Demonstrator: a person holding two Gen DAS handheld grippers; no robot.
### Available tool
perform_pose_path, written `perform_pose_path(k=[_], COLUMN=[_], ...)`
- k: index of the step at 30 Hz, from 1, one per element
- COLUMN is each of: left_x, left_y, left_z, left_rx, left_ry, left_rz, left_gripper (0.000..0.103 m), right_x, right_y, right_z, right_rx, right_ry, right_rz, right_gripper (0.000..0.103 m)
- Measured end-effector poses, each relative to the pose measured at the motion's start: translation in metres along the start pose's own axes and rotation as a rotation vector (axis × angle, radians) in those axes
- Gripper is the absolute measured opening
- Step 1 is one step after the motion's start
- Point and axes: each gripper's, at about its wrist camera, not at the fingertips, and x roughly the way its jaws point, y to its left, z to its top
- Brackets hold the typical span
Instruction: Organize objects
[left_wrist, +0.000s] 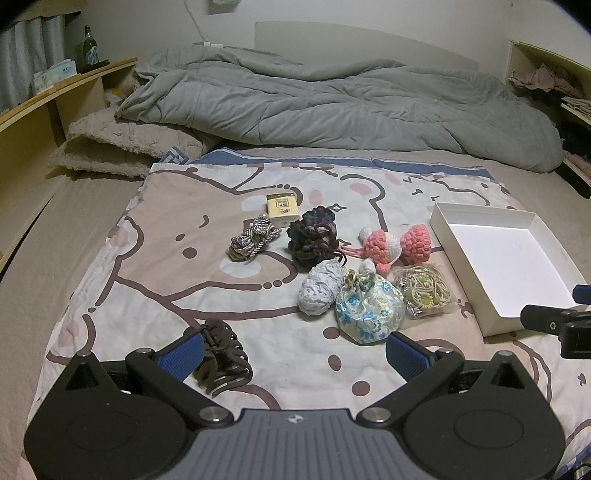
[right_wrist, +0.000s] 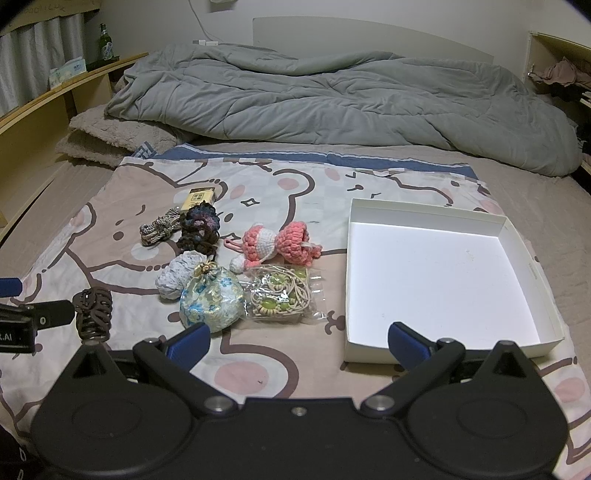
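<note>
The left wrist view shows the brown claw clip whole, just beside the left hand-held gripper; the right wrist view shows the white box whole, its near wall just ahead of the right hand-held gripper. Both grippers are released, with nothing between the pads. Eight small items lie on the bear-print sheet left of the one empty box: the clip, one twisted cord bundle, one yellow packet, one dark scrunchie, one pink crocheted toy, one pale blue scrunchie, one floral pouch, one bag of hair ties.
</note>
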Motion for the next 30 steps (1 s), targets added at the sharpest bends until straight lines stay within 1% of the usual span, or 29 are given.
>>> perform_pose_path(k=[30], left_x=[-0.0001], left_y=[-0.0005], left_z=[0.0006], left_rx=[-0.002], left_ry=[0.001], left_rz=[0.0], left_gripper=[0.103], right_x=[0.0005], right_y=[-0.0013], right_z=[-0.0008], right_rx=[0.002], right_ry=[0.0], right_rz=[-0.002], right_gripper=[0.103])
